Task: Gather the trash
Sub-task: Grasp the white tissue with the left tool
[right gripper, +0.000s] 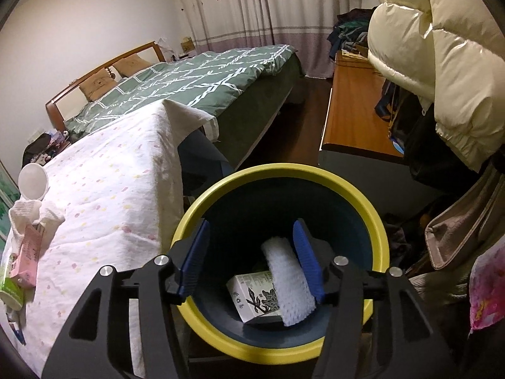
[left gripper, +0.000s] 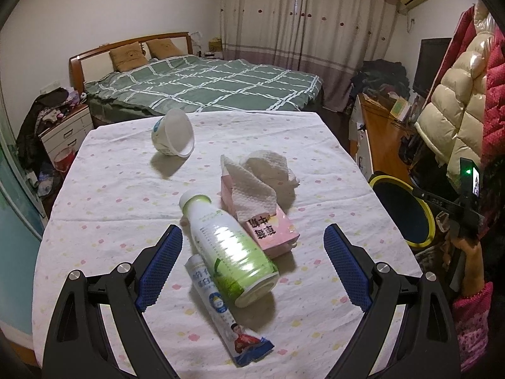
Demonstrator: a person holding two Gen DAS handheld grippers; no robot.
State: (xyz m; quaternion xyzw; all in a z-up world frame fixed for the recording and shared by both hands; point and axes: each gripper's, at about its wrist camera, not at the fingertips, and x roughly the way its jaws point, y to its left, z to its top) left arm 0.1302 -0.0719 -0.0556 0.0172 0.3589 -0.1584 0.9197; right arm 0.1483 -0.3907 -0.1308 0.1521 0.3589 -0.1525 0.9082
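On the table, a green-and-white bottle (left gripper: 227,246) lies on its side between the wide-apart fingers of my left gripper (left gripper: 252,230), which is open and touches nothing. A printed sachet (left gripper: 221,315) lies beside the bottle, and a pink carton (left gripper: 265,230) with crumpled tissue (left gripper: 268,170) lies behind it. A white cup (left gripper: 173,135) is tipped over farther back. My right gripper (right gripper: 251,224) hangs over the yellow-rimmed bin (right gripper: 284,170), open. A white foam sleeve (right gripper: 288,281) rests against its right finger only. A white box (right gripper: 252,293) lies in the bin.
The table wears a white spotted cloth (right gripper: 104,189); the bin (left gripper: 401,211) stands off its right edge. A green bed (left gripper: 205,85) lies beyond, a wooden desk (right gripper: 353,110) to the right, and puffy coats (right gripper: 442,63) hang close by the bin.
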